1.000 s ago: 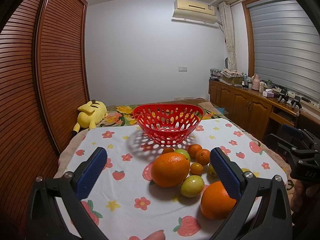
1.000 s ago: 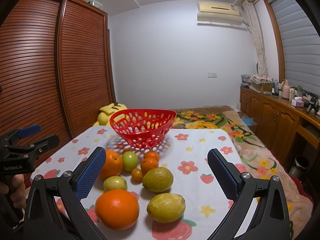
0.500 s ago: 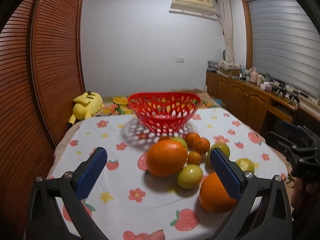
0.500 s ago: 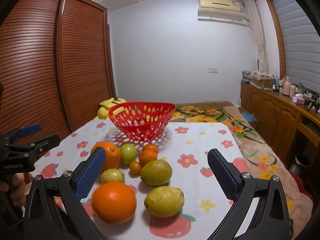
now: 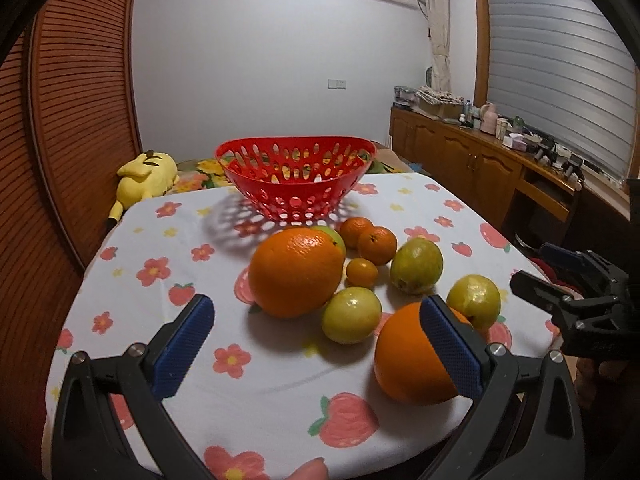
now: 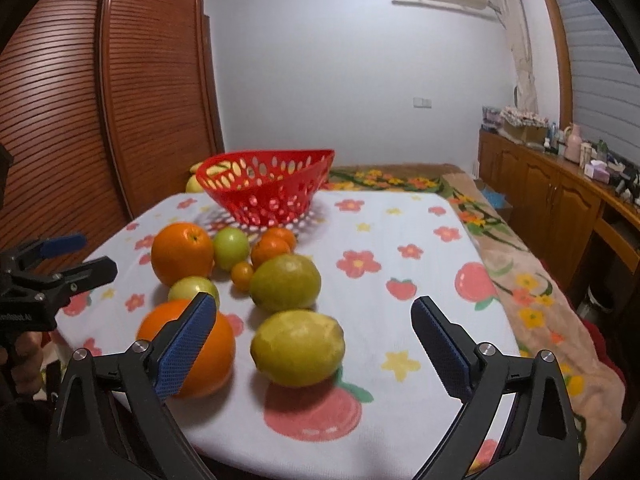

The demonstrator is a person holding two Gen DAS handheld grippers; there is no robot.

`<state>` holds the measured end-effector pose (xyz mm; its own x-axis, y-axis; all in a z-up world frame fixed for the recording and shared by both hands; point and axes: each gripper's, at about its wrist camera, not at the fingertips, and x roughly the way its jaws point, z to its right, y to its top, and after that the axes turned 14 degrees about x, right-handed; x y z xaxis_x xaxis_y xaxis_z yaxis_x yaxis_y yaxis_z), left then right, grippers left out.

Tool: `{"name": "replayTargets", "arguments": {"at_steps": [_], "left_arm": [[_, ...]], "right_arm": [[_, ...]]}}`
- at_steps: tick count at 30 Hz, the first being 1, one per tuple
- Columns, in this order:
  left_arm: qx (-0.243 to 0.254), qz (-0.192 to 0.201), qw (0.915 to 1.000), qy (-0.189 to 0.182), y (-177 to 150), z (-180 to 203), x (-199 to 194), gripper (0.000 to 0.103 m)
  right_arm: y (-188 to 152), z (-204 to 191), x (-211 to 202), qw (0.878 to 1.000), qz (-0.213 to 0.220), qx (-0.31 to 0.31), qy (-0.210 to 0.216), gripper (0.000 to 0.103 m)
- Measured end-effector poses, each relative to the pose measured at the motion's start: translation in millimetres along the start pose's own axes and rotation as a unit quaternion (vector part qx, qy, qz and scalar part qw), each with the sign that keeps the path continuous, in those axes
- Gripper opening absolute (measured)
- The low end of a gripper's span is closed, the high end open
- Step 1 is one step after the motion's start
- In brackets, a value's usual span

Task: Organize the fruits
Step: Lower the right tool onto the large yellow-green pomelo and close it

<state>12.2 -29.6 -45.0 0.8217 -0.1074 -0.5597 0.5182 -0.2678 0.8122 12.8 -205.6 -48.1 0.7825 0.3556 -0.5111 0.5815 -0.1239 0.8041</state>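
A red perforated basket point(image 5: 296, 196) point(image 6: 268, 196) stands empty at the far side of the flowered tablecloth point(image 5: 280, 380). In front of it lie several fruits: a big orange point(image 5: 296, 272), a second orange point(image 5: 404, 360) point(image 6: 218, 360), mandarins point(image 5: 376, 245), greenish lemons point(image 6: 285, 282) and a yellow lemon point(image 6: 298, 348). My left gripper point(image 5: 317, 308) is open, just short of the big orange. My right gripper point(image 6: 314, 306) is wide, its jaws closing. The yellow lemon lies between its fingers, untouched.
A yellow plush toy point(image 5: 148, 176) lies behind the table's far left corner. Slatted wooden wardrobe doors point(image 6: 80, 100) line the left. A sideboard point(image 5: 480, 168) with clutter runs along the right. A flowered blanket point(image 6: 520, 280) lies beside the table's right edge.
Both grippers have come down and tilted toward the table. The fruits now sit nearer and larger between the fingers, and the basket sits higher in both views.
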Motion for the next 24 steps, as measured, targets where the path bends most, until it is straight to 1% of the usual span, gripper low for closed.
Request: {"name": "replayTargets", "arguments": {"at_steps": [3,7,11,19,24], "left_arm": [[-0.004,-0.005,0.9999,-0.011,-1.7,-0.3,3.3,0.103],[-0.004,-0.013,0.9995,-0.029,-2.5,0.6,8.0,0.103],[-0.003,-0.016,0.9992,-0.035,-2.9,2.4,11.4,0.103],[-0.006,-0.019,0.9990,-0.039,-2.9,-1.6,15.2,0.103],[-0.002,-0.031,0.9973,-0.066,-2.0,1.8,20.0,0.103]], "right_arm": [[-1.7,3.4,7.6,1.000,-0.020,0.003,0.010,0.095],[-5.1,3.4,17.3,0.999,-0.043,0.000,0.021,0.088],[-7.7,5.3,27.6,0.997,-0.065,0.002,0.032,0.081],[-9.2,9.2,48.4,0.994,-0.102,0.008,0.042,0.080],[-13.5,10.2,62.6,0.991,-0.127,0.007,0.042,0.079]]}}
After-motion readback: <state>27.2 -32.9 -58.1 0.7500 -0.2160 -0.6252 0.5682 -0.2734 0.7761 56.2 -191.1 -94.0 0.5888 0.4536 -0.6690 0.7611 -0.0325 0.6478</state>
